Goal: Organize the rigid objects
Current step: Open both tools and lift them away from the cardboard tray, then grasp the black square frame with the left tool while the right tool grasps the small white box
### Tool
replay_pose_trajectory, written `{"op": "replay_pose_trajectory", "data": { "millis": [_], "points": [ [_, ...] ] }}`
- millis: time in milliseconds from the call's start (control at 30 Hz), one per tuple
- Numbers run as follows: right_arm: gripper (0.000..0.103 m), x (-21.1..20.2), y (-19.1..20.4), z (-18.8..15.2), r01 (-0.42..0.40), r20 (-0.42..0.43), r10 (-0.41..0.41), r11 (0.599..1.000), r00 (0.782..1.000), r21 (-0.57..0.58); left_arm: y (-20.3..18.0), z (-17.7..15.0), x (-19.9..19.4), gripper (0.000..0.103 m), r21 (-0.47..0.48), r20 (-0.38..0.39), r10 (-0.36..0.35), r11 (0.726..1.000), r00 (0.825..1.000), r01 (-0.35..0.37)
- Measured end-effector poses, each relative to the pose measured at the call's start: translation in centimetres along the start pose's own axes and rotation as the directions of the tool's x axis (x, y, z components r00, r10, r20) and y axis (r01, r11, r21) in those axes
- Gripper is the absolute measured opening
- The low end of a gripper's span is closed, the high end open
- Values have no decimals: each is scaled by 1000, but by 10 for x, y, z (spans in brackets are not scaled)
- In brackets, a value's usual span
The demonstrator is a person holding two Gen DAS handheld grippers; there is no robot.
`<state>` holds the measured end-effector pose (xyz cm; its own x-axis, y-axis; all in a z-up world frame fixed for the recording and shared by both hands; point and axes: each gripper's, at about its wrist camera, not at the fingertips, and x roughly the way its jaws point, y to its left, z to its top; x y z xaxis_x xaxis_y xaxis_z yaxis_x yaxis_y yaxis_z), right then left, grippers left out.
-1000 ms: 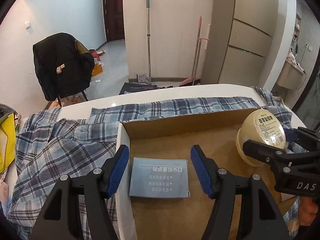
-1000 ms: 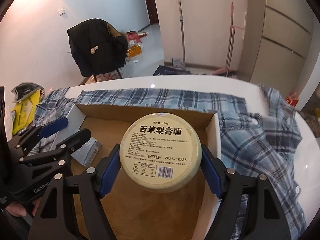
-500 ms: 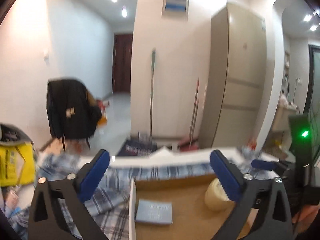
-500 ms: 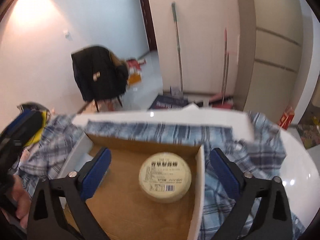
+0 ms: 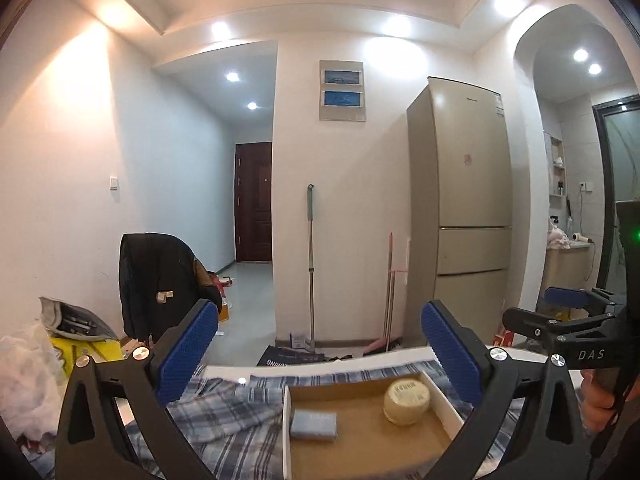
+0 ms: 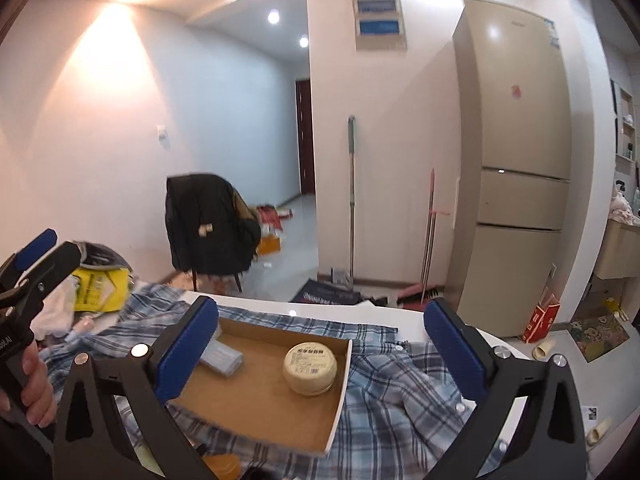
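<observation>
Holding my left gripper and right gripper wide apart and empty, I see the round tin and blue box resting in the tray mid-counter, so next I must look for more.

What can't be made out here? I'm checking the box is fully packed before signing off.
- Blue packet, right wrist view: its left end hidden behind the gripper finger.
- Round tin label, both views: print too small to read.
- Cardboard box, left wrist view: near end cut off by the bottom edge.
</observation>
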<state>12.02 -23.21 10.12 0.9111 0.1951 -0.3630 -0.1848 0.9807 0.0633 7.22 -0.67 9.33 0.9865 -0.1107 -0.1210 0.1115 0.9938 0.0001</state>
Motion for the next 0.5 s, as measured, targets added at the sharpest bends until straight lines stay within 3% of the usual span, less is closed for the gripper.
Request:
{"op": "replay_pose_trajectory", "data": {
  "millis": [167,300,400,500],
  "points": [
    [103,-28,15,-37,-27,-3,27,999,1000,-21,-5,-7,-41,103,-12,-22,-24,1000,999,24],
    [103,-40,21,-62,-43,-28,41,998,999,-56,-9,-25,-47,103,-2,-106,-48,999,993,48],
    [103,-44,11,-74,-82,-42,81,997,996,-6,-11,-44,-47,103,-16,-161,-58,998,985,56],
    [103,-44,0,-84,-113,-43,116,992,992,58,-16,-58,-48,103,21,-138,-44,999,989,48]
  ]
}}
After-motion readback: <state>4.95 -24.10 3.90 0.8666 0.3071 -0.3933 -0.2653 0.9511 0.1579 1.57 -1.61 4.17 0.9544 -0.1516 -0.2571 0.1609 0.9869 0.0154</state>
